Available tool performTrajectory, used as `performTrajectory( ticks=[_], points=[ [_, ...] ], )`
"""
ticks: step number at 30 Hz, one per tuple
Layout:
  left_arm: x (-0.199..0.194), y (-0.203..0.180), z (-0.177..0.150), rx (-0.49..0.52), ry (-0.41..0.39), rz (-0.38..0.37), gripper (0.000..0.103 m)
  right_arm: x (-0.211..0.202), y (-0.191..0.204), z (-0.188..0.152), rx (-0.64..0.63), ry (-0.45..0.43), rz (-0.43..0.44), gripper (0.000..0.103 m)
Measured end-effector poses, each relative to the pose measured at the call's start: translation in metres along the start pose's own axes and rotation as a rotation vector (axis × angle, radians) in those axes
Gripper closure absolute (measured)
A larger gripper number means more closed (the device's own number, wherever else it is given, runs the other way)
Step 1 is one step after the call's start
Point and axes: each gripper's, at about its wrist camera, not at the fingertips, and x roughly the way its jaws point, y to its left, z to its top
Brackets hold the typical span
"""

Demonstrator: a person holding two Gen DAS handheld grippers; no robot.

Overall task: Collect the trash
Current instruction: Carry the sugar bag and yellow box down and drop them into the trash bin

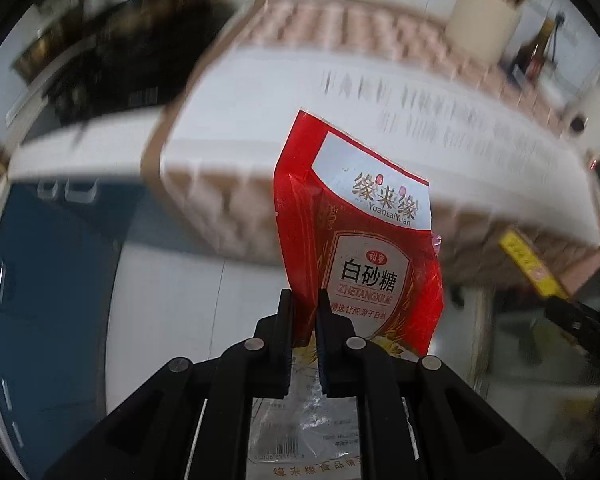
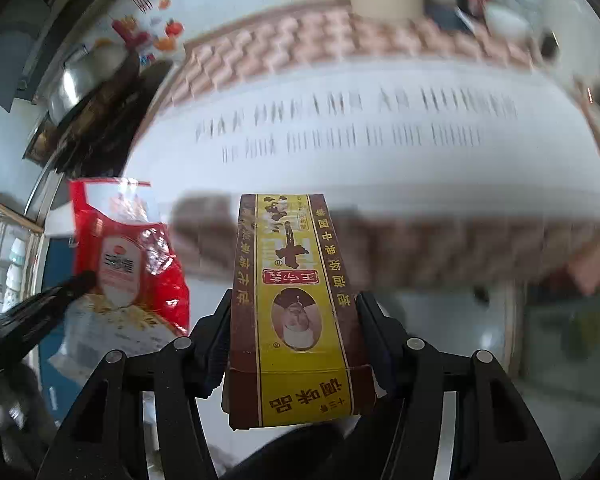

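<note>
My left gripper (image 1: pixel 305 302) is shut on the lower part of a red and white sugar bag (image 1: pixel 364 240), which stands up beyond the fingers. In the right wrist view the same sugar bag (image 2: pixel 128 264) hangs at the left with the left gripper's black fingers (image 2: pixel 60 292) on it. My right gripper (image 2: pixel 294 308) is shut on a brown and yellow seasoning box (image 2: pixel 296 304), its pads pressing both long sides. The same seasoning box (image 1: pixel 532 268) shows at the right edge of the left wrist view. Both are carried in the air in front of a table edge.
A table with a white and pink patterned cloth (image 1: pixel 340 92) fills the background, blurred. A cream utensil holder (image 1: pixel 484 24) and a dark bottle (image 1: pixel 536 56) stand at its far side. A metal pot (image 2: pixel 84 76) sits on a dark stove at left. A blue surface (image 1: pixel 48 300) lies below left.
</note>
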Motion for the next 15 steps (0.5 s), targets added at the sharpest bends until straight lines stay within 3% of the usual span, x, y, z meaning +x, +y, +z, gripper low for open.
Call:
performTrajectory(
  ticks=[6, 10, 15],
  points=[
    [0.117, -0.022, -0.043, -0.030, 0.219, -0.008, 0.096, 0.059, -0.039, -0.078, 0.078, 0.161, -0.023, 0.043],
    [0.225, -0.052, -0.060, -0.054, 0.327, -0.033, 0.096, 0.136, -0.078, -0.114, 0.120, 0.246, -0.054, 0.043],
    [0.403, -0.091, -0.086, -0.078, 0.456, -0.049, 0.095, 0.274, -0.142, -0.154, 0.164, 0.314, -0.078, 0.043]
  ],
)
